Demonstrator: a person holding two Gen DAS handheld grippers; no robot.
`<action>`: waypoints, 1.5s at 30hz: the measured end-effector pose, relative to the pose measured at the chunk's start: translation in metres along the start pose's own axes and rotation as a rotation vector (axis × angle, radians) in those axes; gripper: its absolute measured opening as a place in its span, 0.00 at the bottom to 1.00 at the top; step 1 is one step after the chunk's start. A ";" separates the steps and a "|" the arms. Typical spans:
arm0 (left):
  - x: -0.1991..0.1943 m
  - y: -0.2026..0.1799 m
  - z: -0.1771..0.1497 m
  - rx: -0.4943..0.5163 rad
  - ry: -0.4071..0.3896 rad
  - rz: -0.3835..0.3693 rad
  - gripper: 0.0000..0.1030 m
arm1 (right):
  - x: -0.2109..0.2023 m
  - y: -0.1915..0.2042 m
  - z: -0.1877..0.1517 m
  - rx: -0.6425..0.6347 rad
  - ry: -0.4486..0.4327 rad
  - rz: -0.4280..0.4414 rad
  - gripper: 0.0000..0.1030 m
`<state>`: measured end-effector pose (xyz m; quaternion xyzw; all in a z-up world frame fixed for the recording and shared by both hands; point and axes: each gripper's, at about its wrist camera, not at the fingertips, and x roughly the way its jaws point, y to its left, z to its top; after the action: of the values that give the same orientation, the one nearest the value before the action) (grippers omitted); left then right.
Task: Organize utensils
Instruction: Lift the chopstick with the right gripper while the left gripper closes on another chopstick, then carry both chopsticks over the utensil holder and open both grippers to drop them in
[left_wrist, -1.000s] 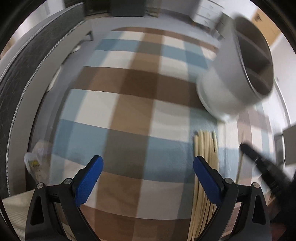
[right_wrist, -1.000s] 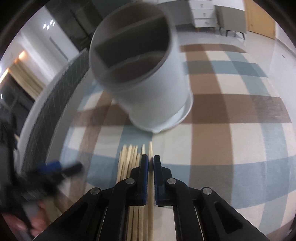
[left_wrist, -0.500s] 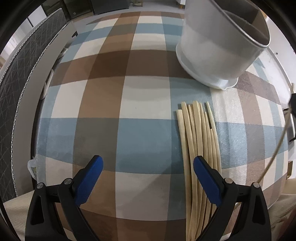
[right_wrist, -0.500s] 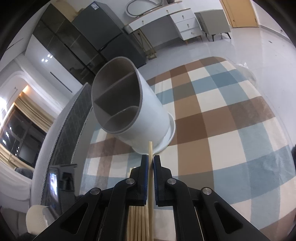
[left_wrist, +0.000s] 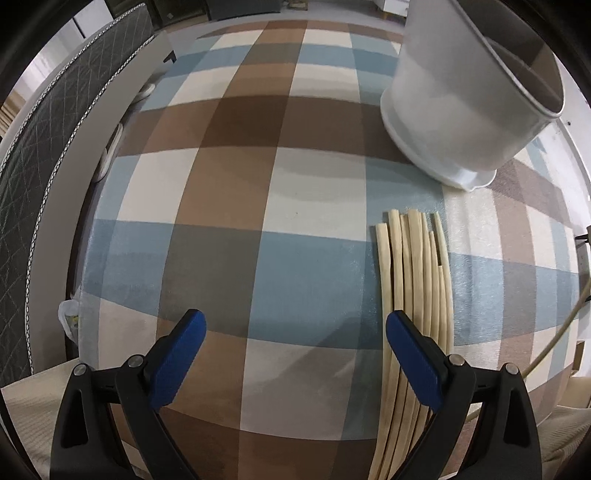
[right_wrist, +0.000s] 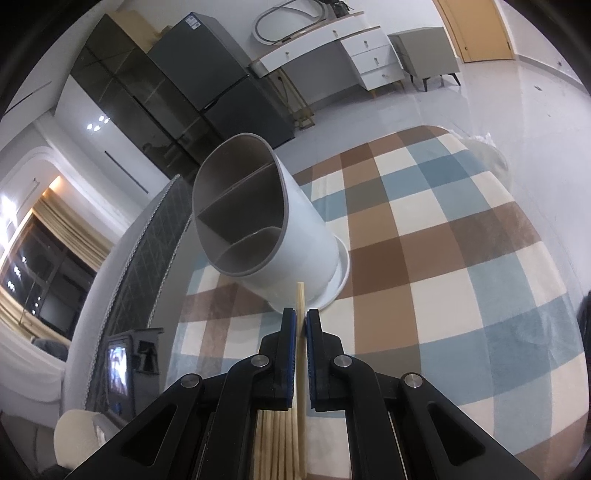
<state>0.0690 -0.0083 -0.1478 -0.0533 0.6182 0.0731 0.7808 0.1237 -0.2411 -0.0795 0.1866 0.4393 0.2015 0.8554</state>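
Note:
A white round utensil holder (left_wrist: 469, 99) with inner dividers stands on the checked tablecloth (left_wrist: 258, 206); it also shows in the right wrist view (right_wrist: 273, 236). Several pale wooden chopsticks (left_wrist: 413, 280) lie side by side in front of it. My right gripper (right_wrist: 300, 321) is shut on one chopstick (right_wrist: 300, 299), lifted above the cloth with its tip toward the holder's base. The remaining chopsticks (right_wrist: 275, 443) show below its fingers. My left gripper (left_wrist: 295, 325) is open and empty, just left of the chopstick row. A lifted chopstick (left_wrist: 554, 339) curves along the left wrist view's right edge.
The table is round with its edge (left_wrist: 96, 206) close on the left. A dark quilted chair back (left_wrist: 44, 155) stands beside it. A small screen device (right_wrist: 122, 369) sits at the left in the right wrist view. Cabinets and a dresser (right_wrist: 351, 48) stand across the room.
My right gripper has risen from the chopstick row with one chopstick held, tilting up so the room comes into view. My left gripper has swung to face the table and steadied.

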 end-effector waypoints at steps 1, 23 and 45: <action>0.001 -0.002 -0.001 0.006 0.003 0.001 0.93 | 0.001 -0.001 0.000 0.005 0.001 -0.001 0.05; -0.002 -0.064 0.041 0.090 -0.023 -0.045 0.46 | 0.001 0.000 -0.001 0.000 -0.008 -0.017 0.05; -0.112 -0.024 0.014 0.042 -0.518 -0.306 0.02 | -0.051 0.060 -0.034 -0.242 -0.184 -0.087 0.05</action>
<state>0.0616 -0.0353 -0.0352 -0.1091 0.3845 -0.0469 0.9154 0.0576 -0.2110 -0.0335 0.0806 0.3393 0.1977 0.9161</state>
